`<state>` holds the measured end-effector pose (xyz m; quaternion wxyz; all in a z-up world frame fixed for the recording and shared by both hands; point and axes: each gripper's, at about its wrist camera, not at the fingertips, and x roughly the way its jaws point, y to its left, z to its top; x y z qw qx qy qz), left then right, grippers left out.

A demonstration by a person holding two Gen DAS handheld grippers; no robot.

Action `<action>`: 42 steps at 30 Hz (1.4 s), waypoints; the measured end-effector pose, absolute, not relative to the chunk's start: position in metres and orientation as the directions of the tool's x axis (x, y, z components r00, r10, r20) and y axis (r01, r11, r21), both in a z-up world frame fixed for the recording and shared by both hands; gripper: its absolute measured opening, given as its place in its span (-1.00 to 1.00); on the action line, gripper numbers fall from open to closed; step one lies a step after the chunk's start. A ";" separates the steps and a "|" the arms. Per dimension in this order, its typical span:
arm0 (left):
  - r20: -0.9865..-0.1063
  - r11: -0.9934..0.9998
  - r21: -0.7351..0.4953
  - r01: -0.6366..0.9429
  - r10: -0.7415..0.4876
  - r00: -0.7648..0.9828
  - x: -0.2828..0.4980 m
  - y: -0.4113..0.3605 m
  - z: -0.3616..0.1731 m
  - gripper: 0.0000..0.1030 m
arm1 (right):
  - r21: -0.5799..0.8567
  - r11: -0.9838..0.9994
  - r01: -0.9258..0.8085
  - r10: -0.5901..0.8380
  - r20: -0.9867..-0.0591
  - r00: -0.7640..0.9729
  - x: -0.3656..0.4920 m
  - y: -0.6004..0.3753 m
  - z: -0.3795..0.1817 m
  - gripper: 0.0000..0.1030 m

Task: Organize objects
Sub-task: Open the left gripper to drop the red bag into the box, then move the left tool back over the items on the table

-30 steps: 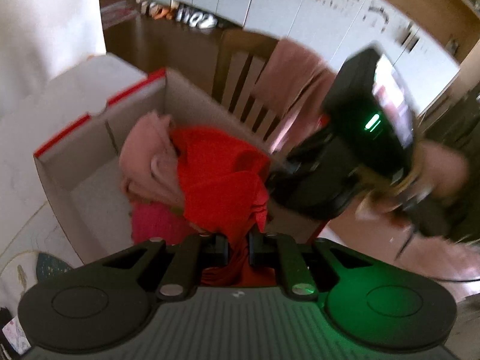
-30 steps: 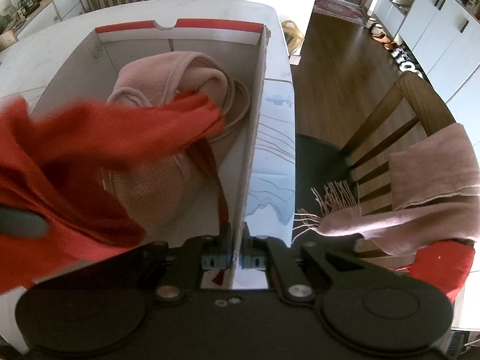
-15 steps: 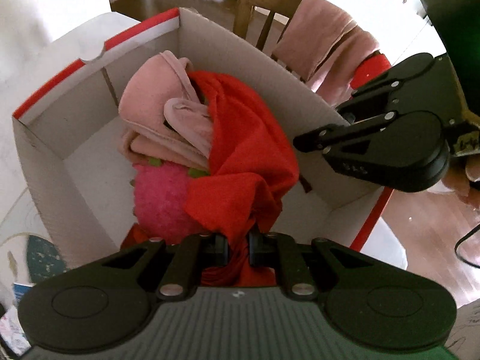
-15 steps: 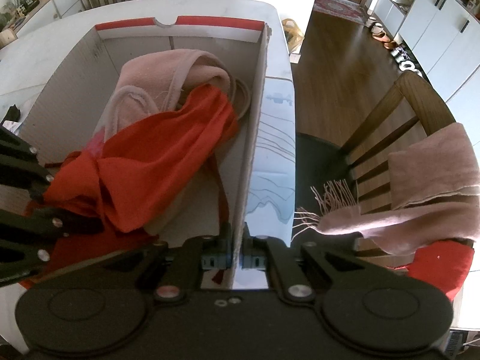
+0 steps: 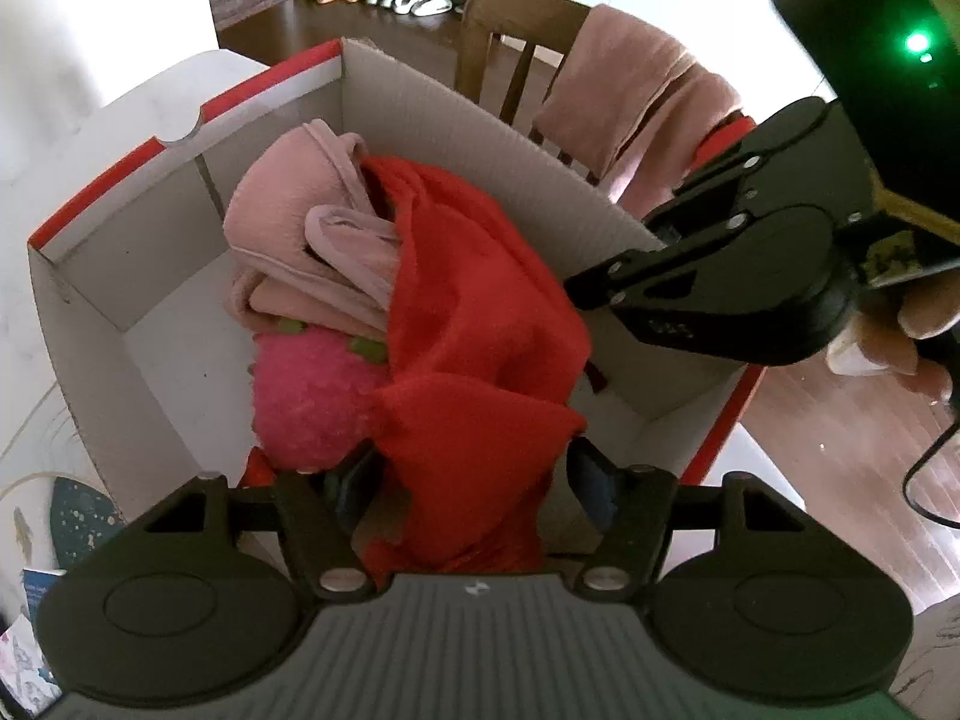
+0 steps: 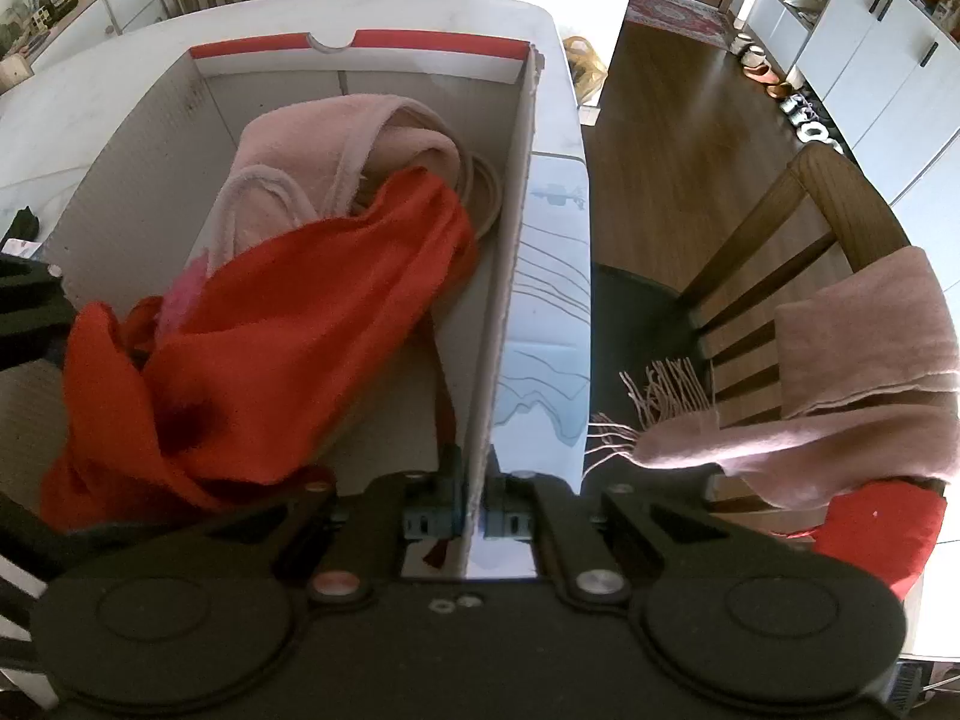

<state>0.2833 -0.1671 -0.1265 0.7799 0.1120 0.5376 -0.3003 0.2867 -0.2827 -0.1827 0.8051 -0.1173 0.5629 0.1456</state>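
**Red cloth let go into the box; right gripper pinches the box wall**

We have the left gripper [image 5: 474, 480] low over the cardboard box [image 5: 420, 90], and its jaws have just been opening: the red cloth [image 5: 480, 324] lies loose between them, the pads spread apart and no longer pressing it. In the left wrist view the cloth drapes from about twelve o'clock of the gripper down toward six, over a fuzzy pink toy [image 5: 312, 396] at ten o'clock and against folded pink garments [image 5: 300, 222] at eleven.

Our right gripper [image 6: 474, 516] is closed on the box's side wall, the cardboard edge clamped between its pads, which steadies the box. At three o'clock in that view a pink scarf [image 6: 864, 360] with fringe hangs over a wooden chair [image 6: 840, 198], a red piece [image 6: 876, 528] below it.

We judge the red cloth light, limp and not slippery; it will sag and trail wherever it is lifted. A pinch on a bunched fold near its middle should carry it best. A trailing corner near six o'clock could still snag on the left fingers as we withdraw.
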 end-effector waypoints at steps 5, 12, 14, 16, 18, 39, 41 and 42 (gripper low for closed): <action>-0.891 0.796 -0.154 0.585 -0.368 0.266 0.274 -0.158 -0.115 0.31 | -0.025 0.930 -0.366 0.103 -0.940 0.324 0.287 -0.282 -0.183 -0.93; -0.851 0.805 -0.162 0.571 -0.407 0.333 0.256 -0.140 -0.088 0.31 | -0.026 0.930 -0.367 0.102 -0.940 0.325 0.287 -0.282 -0.182 -0.93; -0.841 0.815 -0.163 0.557 -0.410 0.354 0.253 -0.140 -0.084 0.31 | -0.030 0.929 -0.368 0.100 -0.939 0.329 0.286 -0.283 -0.181 -0.93; -0.829 0.820 -0.171 0.546 -0.419 0.369 0.250 -0.132 -0.076 0.31 | -0.032 0.929 -0.370 0.099 -0.939 0.330 0.285 -0.285 -0.180 -0.93; -0.819 0.828 -0.177 0.532 -0.424 0.387 0.247 -0.124 -0.070 0.31 | -0.033 0.928 -0.371 0.099 -0.939 0.330 0.285 -0.286 -0.179 -0.93; -0.791 0.959 -0.109 0.261 -0.243 0.562 0.203 0.012 -0.035 0.41 | -0.028 0.929 -0.370 0.099 -0.942 0.320 0.287 -0.283 -0.181 -0.93; -0.795 0.969 -0.102 0.225 -0.215 0.567 0.200 0.027 -0.037 0.42 | -0.027 0.930 -0.368 0.099 -0.943 0.318 0.288 -0.283 -0.181 -0.93; -0.798 0.973 -0.099 0.210 -0.204 0.567 0.198 0.034 -0.039 0.42 | -0.027 0.930 -0.367 0.098 -0.943 0.318 0.288 -0.283 -0.181 -0.93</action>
